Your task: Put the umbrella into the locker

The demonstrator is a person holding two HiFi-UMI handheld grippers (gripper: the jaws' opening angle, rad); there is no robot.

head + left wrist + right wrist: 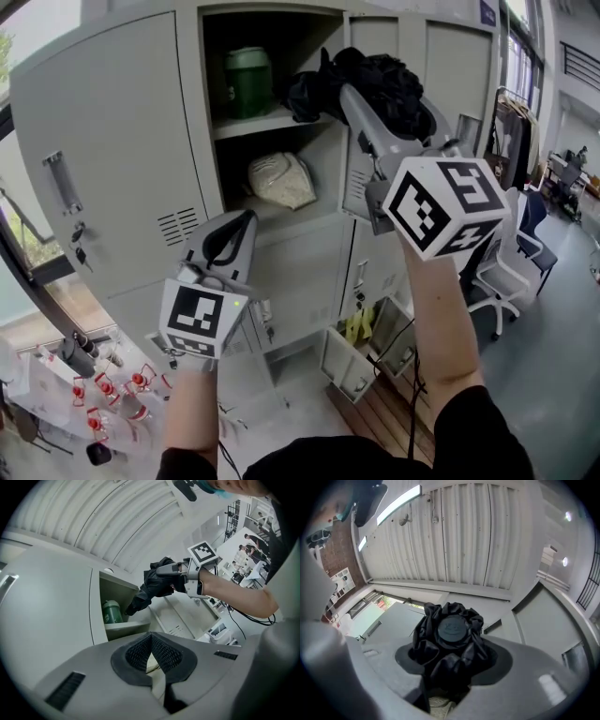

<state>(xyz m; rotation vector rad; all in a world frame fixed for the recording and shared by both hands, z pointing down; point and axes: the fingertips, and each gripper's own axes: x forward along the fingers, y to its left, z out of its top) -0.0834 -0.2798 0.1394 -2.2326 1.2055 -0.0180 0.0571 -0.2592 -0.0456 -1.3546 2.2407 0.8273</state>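
Observation:
A black folded umbrella (pixel 375 80) is held up in front of the open grey locker (pixel 272 123), at the right edge of its top compartment. My right gripper (pixel 352 94) is shut on it. In the right gripper view the bunched fabric and round end cap of the umbrella (pixel 450 637) fill the space between the jaws. The left gripper view shows the umbrella (pixel 152 585) just outside the compartment opening. My left gripper (pixel 239 223) hangs lower, before the second shelf, with its pads (pixel 140 651) closed together on nothing.
A green container (pixel 247 82) stands at the left of the top compartment, and a pale bag (pixel 281 180) lies on the shelf below. The locker door (pixel 103 159) stands open at the left. An office chair (pixel 502 272) is at the right and a cluttered table (pixel 103 394) at the lower left.

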